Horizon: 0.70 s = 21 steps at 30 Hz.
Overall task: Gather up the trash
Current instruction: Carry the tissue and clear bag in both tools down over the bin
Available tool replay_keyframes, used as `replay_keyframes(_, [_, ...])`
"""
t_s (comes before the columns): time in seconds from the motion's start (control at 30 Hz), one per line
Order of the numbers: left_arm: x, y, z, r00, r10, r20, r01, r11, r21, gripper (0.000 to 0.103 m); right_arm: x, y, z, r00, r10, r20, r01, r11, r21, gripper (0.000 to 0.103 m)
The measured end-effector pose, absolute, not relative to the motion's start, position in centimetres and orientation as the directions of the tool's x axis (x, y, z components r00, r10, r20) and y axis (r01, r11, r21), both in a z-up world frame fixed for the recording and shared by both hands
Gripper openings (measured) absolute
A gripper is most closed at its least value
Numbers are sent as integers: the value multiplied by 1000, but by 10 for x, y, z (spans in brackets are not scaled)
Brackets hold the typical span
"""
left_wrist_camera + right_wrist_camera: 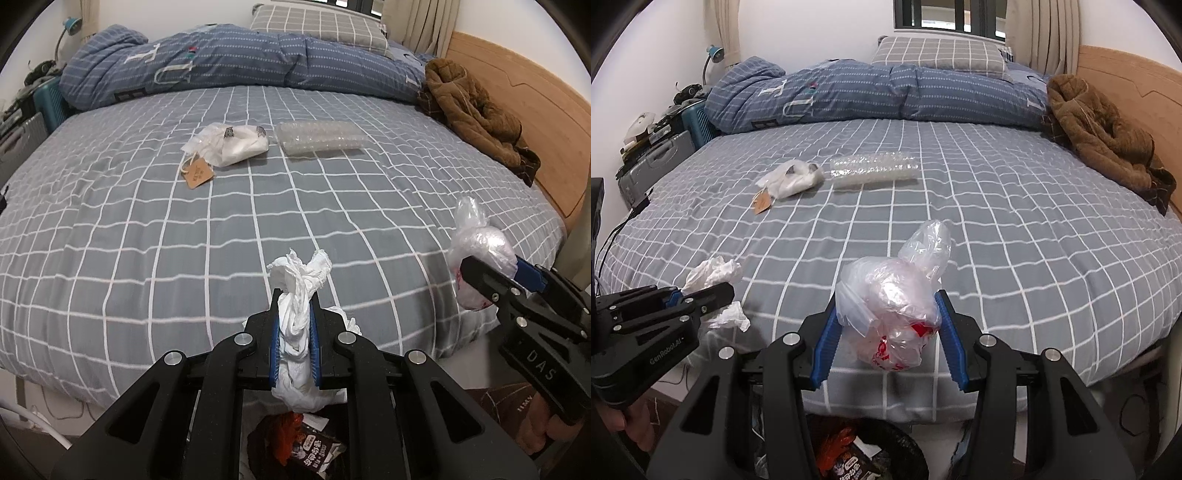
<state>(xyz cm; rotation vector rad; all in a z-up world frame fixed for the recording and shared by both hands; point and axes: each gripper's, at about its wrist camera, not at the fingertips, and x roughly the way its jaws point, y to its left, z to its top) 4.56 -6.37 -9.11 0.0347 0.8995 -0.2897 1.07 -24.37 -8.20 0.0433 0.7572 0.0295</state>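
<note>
1. Left wrist view: crumpled tissue point(297, 314) is clamped between the nearly closed fingers of the left gripper point(294, 295), held above the trash bin point(295, 448), which already contains wrappers. A white packet point(229, 146) and bubble wrap point(319, 138) are left on the bed point(147, 240).
2. Right wrist view: a plastic bag point(890, 306) is gripped between the part-open fingers of the right gripper point(888, 299), near the bed edge.

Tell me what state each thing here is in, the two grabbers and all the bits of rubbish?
Left gripper: shut on the white tissue wad.
Right gripper: shut on the clear plastic bag.
Bubble wrap: lying flat on the bed, not picked up.
White wrapper: crumpled, on the bed.
Brown tag: flat beside the wrapper.
Trash bin: open below the bed edge, already holding wrappers.
</note>
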Motion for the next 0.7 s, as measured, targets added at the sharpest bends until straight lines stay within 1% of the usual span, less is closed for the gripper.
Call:
replay_keyframes(0.3, [24, -59, -94, 579, -233, -781, 254, 962, -99, 12, -13, -236, -81, 725, 58, -686, -26, 998, 56, 47])
replay_keyframes(0.7, [-15, -56, -103, 563, -236, -792, 249, 962, -109, 12, -47, -222, -92, 691, 81, -719, -51, 997, 63, 47])
